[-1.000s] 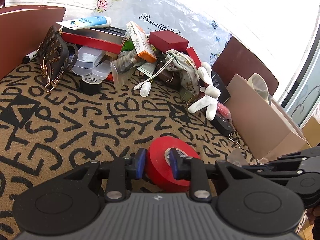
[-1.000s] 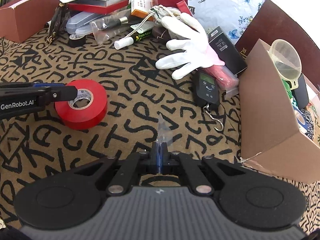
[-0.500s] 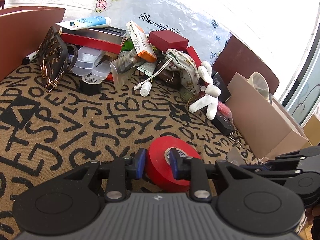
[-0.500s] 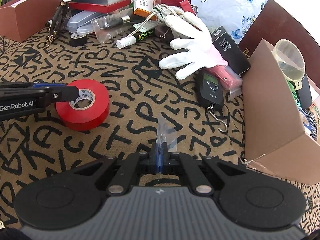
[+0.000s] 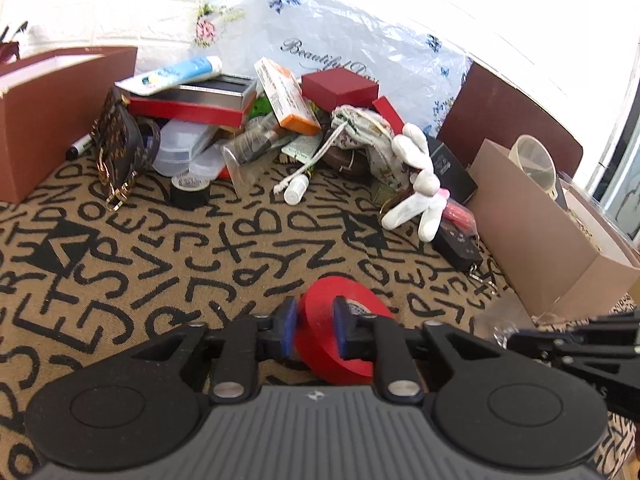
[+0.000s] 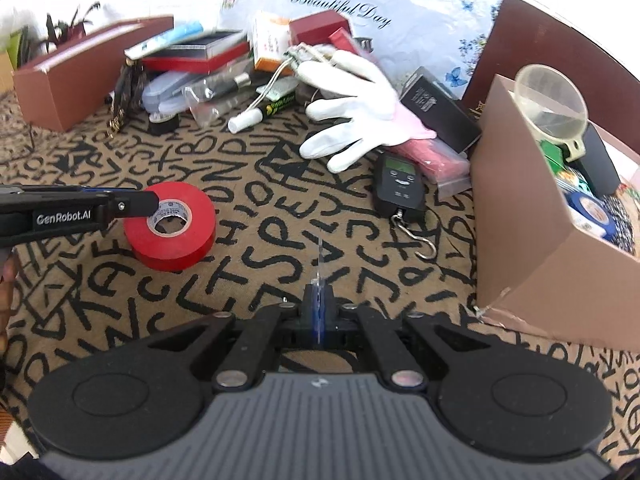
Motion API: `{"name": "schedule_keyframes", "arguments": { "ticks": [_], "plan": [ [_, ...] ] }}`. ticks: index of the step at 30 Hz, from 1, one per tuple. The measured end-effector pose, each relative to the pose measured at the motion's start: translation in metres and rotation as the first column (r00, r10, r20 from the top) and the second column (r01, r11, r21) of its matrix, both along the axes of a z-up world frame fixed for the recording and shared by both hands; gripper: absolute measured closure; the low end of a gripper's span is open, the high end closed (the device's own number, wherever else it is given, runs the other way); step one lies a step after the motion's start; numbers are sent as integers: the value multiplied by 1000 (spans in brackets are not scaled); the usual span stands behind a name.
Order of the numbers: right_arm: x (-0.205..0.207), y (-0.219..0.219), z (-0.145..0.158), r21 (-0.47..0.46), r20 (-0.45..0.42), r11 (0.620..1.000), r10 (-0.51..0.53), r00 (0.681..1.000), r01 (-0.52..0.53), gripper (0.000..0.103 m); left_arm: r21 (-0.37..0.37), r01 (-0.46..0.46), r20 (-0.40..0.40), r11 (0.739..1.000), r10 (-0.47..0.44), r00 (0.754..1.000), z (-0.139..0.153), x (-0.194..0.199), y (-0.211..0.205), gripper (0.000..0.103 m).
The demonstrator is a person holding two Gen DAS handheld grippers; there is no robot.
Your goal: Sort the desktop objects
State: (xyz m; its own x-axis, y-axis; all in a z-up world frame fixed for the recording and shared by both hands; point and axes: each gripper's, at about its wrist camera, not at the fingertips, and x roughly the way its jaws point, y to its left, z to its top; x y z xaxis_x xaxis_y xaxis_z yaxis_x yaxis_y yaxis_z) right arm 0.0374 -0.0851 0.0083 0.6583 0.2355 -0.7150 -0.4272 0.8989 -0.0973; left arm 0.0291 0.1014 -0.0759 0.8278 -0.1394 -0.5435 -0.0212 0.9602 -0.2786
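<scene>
Jaws, left gripper: pinching the wall of a red tape roll, one blue pad inside the core, the other against the outer face. Gripper held low and level over the counter; in the right wrist view it reaches in from the left edge, and the roll appears tilted, far edge on the mat.

Jaws, right gripper: pressed together on a thin clear plastic piece that stands edge-on and sticks out forward. Gripper held low, aimed across the mat, near the left gripper on its right side.

Surface: counter covered by a tan mat with black letters.

Other items:
- white glove, lying partly on a pink packet;
- black hanging scale with hook, just beside the glove;
- brown cardboard box on the right, holding a clear funnel and assorted items;
- heap at the back: red boxes, orange carton, blue tube, patterned pouch, black tape roll;
- long brown box on the left;
- floral plastic bag behind the heap.
</scene>
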Motion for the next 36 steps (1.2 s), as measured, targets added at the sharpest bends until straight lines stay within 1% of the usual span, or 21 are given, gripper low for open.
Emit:
{"name": "schedule_keyframes", "arguments": {
  "ticks": [2,5,7,10,12,19,24,29,30,31,33,34,36],
  "plan": [
    [-4,-11,3,33,11,999,3,1000,-3,103,9,-15,-1,1000,15,1000,5,-2,-3,94],
    [-11,-27,6,80,33,997,5,999,-8,103,16,-40,-22,999,40,999,7,-1,-8,95],
    [-15,-37,8,110,44,994,10,999,-15,103,38,-63,-54,997,65,996,5,0,-12,95],
    [-22,-51,9,151,61,988,19,998,-28,103,74,-85,-83,994,91,992,3,-1,-19,96],
    [-25,-58,9,173,65,984,26,998,-37,103,84,-106,-86,991,113,990,1,0,-22,96],
    [-29,-75,4,214,69,975,37,997,-51,103,134,-135,-96,982,149,984,3,4,-32,96],
    [-26,-79,1,231,66,971,45,997,-59,103,134,-140,-94,981,153,984,3,5,-34,95],
    [-22,-78,-3,225,54,973,48,997,-58,103,123,-142,-81,982,153,985,1,8,-32,92],
    [-22,-77,-4,225,52,973,47,998,-58,103,115,-145,-79,983,155,985,0,9,-30,91],
    [-21,-77,-4,224,50,973,47,998,-57,103,107,-150,-77,983,158,984,-1,10,-29,87],
    [-20,-76,-5,222,46,973,49,998,-58,103,104,-174,-75,979,182,980,-3,12,-27,70],
    [-19,-75,-6,220,45,974,52,998,-61,103,107,-187,-76,976,196,978,-4,12,-27,59],
    [-18,-73,-6,216,43,974,58,997,-66,103,86,-186,-73,979,192,979,-6,12,-24,59]
  ]
}}
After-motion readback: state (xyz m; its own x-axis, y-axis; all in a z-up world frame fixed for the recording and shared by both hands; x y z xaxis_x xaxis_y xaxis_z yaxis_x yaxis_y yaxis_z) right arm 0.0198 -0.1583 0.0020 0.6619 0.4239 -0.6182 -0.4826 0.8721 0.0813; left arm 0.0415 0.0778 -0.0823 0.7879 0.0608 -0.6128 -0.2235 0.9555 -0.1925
